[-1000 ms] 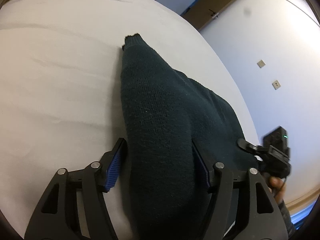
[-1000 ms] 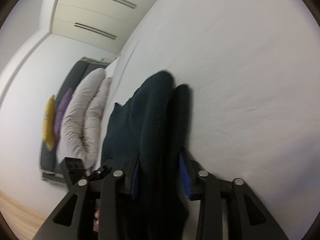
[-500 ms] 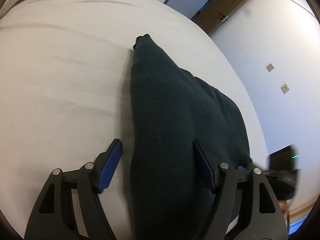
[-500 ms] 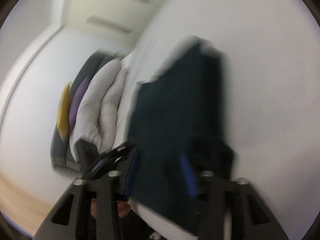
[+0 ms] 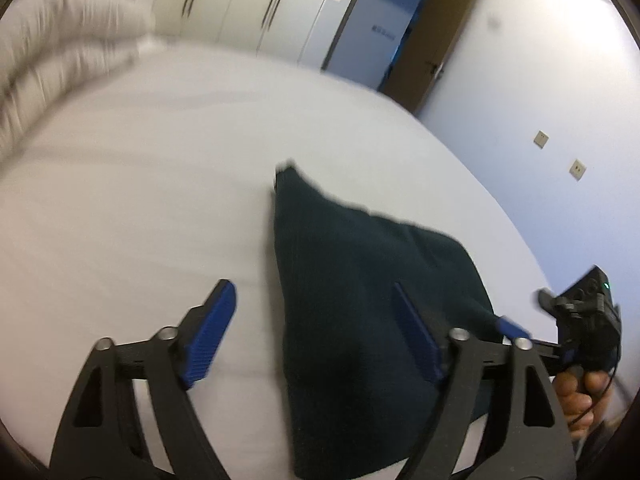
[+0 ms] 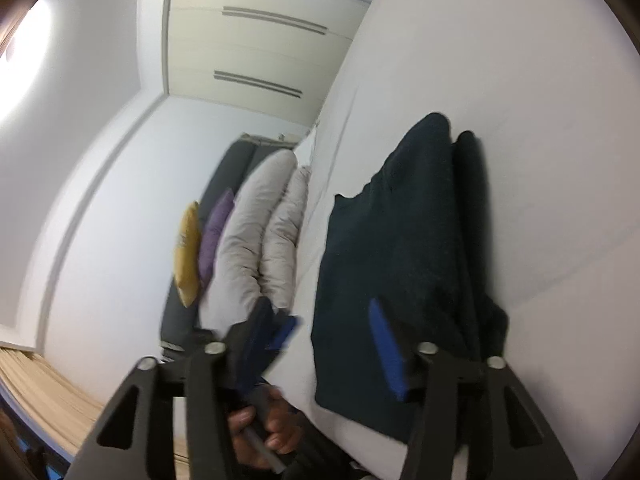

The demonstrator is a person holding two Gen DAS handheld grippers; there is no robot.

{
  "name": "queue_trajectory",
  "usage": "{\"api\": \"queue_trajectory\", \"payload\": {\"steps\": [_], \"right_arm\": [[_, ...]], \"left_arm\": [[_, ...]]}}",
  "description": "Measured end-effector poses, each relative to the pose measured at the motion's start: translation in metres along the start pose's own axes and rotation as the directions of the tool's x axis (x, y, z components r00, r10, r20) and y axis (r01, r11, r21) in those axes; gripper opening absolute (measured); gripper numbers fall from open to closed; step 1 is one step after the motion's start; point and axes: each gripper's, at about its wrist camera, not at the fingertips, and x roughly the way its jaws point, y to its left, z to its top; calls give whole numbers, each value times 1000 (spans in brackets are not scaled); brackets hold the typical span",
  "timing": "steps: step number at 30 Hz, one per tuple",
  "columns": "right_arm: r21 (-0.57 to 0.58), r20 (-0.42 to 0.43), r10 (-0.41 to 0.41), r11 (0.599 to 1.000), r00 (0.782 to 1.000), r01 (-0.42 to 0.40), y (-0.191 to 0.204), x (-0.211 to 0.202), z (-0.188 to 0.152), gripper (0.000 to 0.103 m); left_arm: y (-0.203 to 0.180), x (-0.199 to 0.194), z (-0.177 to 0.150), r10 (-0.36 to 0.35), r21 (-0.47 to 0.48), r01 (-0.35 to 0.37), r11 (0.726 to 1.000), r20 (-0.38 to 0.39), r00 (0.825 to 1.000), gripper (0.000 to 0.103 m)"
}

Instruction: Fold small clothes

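Left tool (image 5: pixel 312 328) angled down over the bed (image 5: pixel 160 200), jaws just opened wide, gripping nothing, right tool (image 6: pixel 332 344) nearly level, jaws just reopened, empty, one dark green knit garment (image 5: pixel 360 280) folded on the bed, two white pillows (image 6: pixel 260 236).

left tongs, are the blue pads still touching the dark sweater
Apart. The left wrist view shows the left tongs open, jaws just widened: white sheet separates the left pad from the dark sweater, and the right pad hovers above it.
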Motion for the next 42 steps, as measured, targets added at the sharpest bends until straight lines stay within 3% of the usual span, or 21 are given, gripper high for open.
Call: {"api": "queue_trajectory", "payload": {"steps": [2, 3, 4, 5, 8, 10, 12, 15, 17, 18, 19, 21, 22, 23, 24, 26, 29, 32, 35, 39, 42], "right_arm": [[44, -30, -39, 998, 999, 40, -19, 12, -3, 57], [71, -40, -47, 996, 998, 50, -28, 18, -7, 51], [80, -37, -43, 996, 998, 46, -33, 21, -13, 36], [83, -19, -34, 996, 999, 36, -40, 17, -18, 31], [75, 4, -20, 997, 1000, 20, -40, 1, -27, 33], [19, 34, -76, 997, 997, 75, -28, -15, -34, 44], [-61, 88, -155, 985, 984, 161, -8, -35, -39, 62], [-227, 233, -259, 923, 937, 312, 38, -67, -50, 65], [-325, 350, -295, 852, 889, 411, 75, -89, -59, 78], [-367, 417, -295, 811, 860, 456, 96, -97, -64, 84], [-389, 464, -287, 784, 838, 484, 109, -105, -68, 99], [-428, 599, -247, 706, 762, 564, 146, -123, -82, 103], [-453, 659, -213, 653, 721, 607, 168, -129, -91, 103], [-468, 687, -191, 622, 701, 628, 178, -138, -95, 103], [-484, 722, -166, 573, 671, 662, 194, -139, -102, 103], [-509, 750, -134, 508, 647, 695, 218, -139, -111, 103], [-561, 736, -100, 463, 669, 686, 247, -146, -123, 103], [-581, 727, -76, 460, 682, 671, 268, -156, -133, 103], [-631, 685, -65, 445, 725, 636, 279, -157, -146, 103], [-634, 649, -121, 460, 751, 622, 280, -141, -150, 103], [-589, 629, -234, 478, 741, 651, 265, -124, -143, 103]], "left_arm": [[-14, -18, 3, 46, 60, -50, 997, 74, 996, 88], [-19, -25, 3, 63, 83, -71, 994, 101, 993, 95], [-25, -32, 4, 80, 104, -94, 990, 130, 988, 99], [-30, -41, 4, 100, 124, -121, 985, 164, 981, 99], [-42, -63, 6, 157, 137, -194, 971, 245, 957, 102], [-48, -80, 9, 183, 126, -230, 965, 304, 935, 102], [-56, -99, 13, 227, 115, -290, 950, 386, 894, 103], [-73, -134, 14, 279, 112, -386, 916, 516, 810, 103], [-87, -156, 14, 275, 137, -436, 890, 601, 751, 103], [-93, -166, 13, 270, 149, -455, 878, 630, 728, 103], [-99, -176, 13, 260, 165, -466, 869, 650, 714, 103], [-105, -186, 16, 265, 182, -474, 862, 635, 726, 103], [-107, -188, 19, 275, 196, -474, 859, 604, 748, 103], [-109, -191, 23, 274, 213, -459, 863, 565, 778, 103], [-110, -194, 25, 270, 218, -446, 868, 548, 792, 103], [-114, -204, 25, 273, 218, -448, 867, 544, 793, 103], [-120, -218, 23, 254, 248, -438, 864, 537, 805, 103], [-122, -224, 20, 259, 242, -428, 871, 513, 818, 103], [-124, -222, 13, 282, 230, -417, 879, 453, 846, 103], [-120, -207, 4, 312, 213, -405, 889, 365, 877, 103], [-111, -184, -4, 337, 191, -390, 901, 260, 905, 103]]}}
